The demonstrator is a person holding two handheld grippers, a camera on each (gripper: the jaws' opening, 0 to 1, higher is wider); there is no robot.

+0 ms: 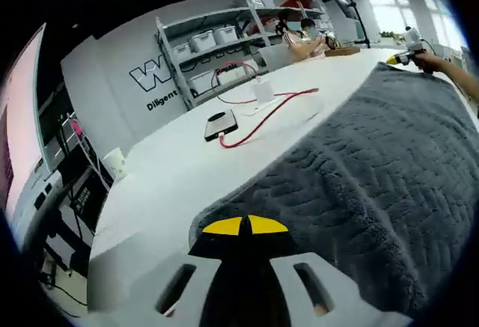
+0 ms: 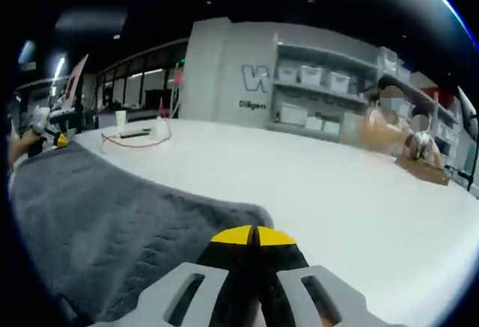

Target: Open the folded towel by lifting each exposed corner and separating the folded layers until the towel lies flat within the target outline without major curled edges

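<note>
Pinching near corners of the grey towel (image 1: 374, 170), both grippers are sitting low on the white table (image 1: 187, 170). In the left gripper view the left gripper (image 1: 245, 226) is showing its yellow tips drawn together right at the towel's near corner, at 6 o'clock, with the cloth spreading away toward 2 o'clock; whether any fabric is actually caught between the tips I cannot tell. In the right gripper view the right gripper (image 2: 254, 236) is likewise closed tip to tip at 6 o'clock, with the towel's corner lying just beside it toward 9 o'clock, and again the pinch itself is hidden.

The main risk, as I judge it, is a shallow bite: if only the pile is being held, a pull would be letting the corner slip free and curl back. A second risk is catching two layers at once, which would be dragging the whole towel instead of parting the fold.

At 11 o'clock in the left gripper view a phone (image 1: 221, 125) and a red cable (image 1: 262, 121) are lying near the towel's edge, so a sliding towel could be snagging the cable or pushing the phone.

No outline is visible on the table.
</note>
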